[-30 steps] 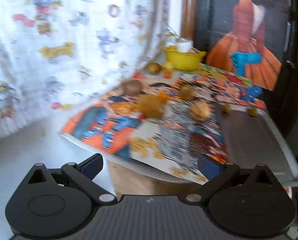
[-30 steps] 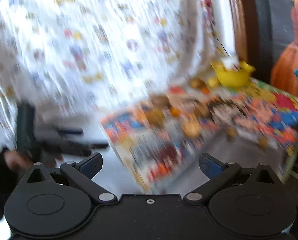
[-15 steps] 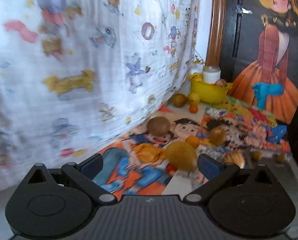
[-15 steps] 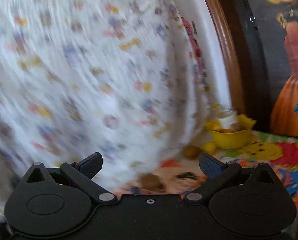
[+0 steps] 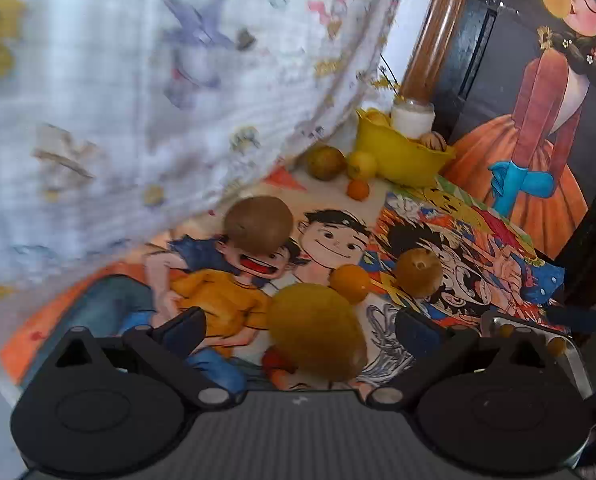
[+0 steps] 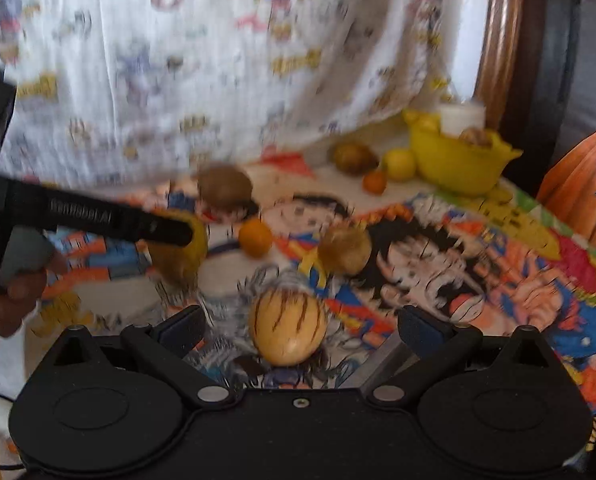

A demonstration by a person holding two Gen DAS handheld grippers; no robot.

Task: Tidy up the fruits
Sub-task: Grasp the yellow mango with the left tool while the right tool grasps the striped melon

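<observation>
Several fruits lie scattered on a cartoon-printed cloth (image 5: pixel 450 220) that covers the table, with a white patterned curtain (image 5: pixel 158 80) hanging along the left and far side. At the far end sits a yellow bowl (image 5: pixel 402 156) holding a white jar (image 5: pixel 413 120) and some fruit; just beside it, on its left, rest a greenish-brown fruit (image 5: pixel 325 163), a lemon (image 5: pixel 362 164) and a tiny orange (image 5: pixel 358 189). Near the right edge a grey tray (image 5: pixel 574 356) shows only in part.

Closest to the left gripper (image 5: pixel 300 326) is a large yellow fruit (image 5: pixel 316 336), lying between its spread fingers, which hold nothing. Farther off sit a brown round fruit (image 5: pixel 258 222), a yellow-brown fruit (image 5: pixel 418 272) and a small orange (image 5: pixel 349 283).

From the right wrist, the right gripper (image 6: pixel 300 326) is likewise spread and empty, with a pale striped fruit (image 6: pixel 288 330) lying between its fingers. The left gripper's black finger (image 6: pixel 118 220) reaches the yellow fruit, though blur hides whether they touch. A hand (image 6: pixel 8 292) grips that tool at the left edge.
</observation>
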